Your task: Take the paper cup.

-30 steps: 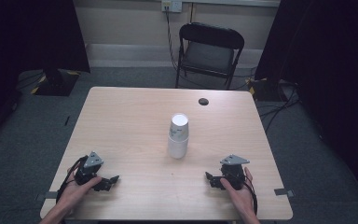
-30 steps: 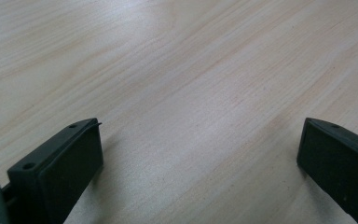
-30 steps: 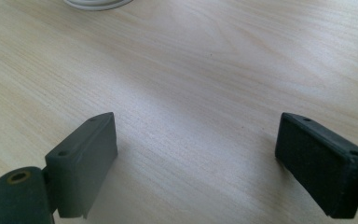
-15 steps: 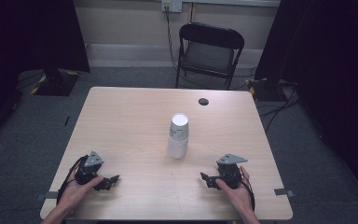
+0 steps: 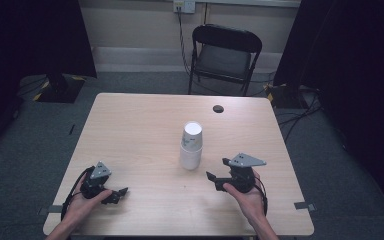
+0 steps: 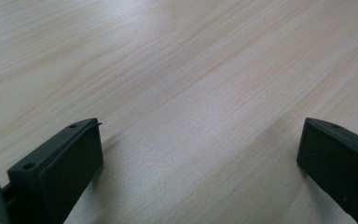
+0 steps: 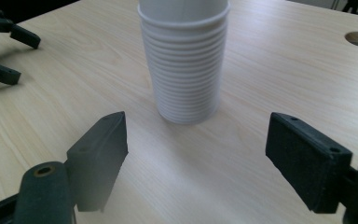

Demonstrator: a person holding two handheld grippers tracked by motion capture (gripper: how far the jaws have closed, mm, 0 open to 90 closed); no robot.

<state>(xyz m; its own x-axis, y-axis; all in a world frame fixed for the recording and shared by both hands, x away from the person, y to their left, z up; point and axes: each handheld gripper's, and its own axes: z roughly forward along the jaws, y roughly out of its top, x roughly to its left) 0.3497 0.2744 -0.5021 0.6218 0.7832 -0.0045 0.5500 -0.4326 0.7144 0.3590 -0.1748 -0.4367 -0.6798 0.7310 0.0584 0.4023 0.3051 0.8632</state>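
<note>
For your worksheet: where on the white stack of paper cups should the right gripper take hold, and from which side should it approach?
Probably the top cup's wall, just above the ribbed rims of the stack of cups. It stands upright and apart from everything, so the right gripper, jaws open and lately narrowing with nothing between, could come in level from the near right side and straddle it.

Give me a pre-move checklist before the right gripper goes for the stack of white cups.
1. Stack of cups standing upright on the table: ok.
2. Right gripper aimed at the stack, jaws either side of it in the right gripper view: ok.
3. Jaws have just been closing with nothing between them; gap wide enough for the stack: cannot tell.
4. Path to the stack free of clutter: ok.
5. Left gripper parked apart from the stack, jaws open: ok.
6. Cups loose enough to separate: cannot tell.
</note>
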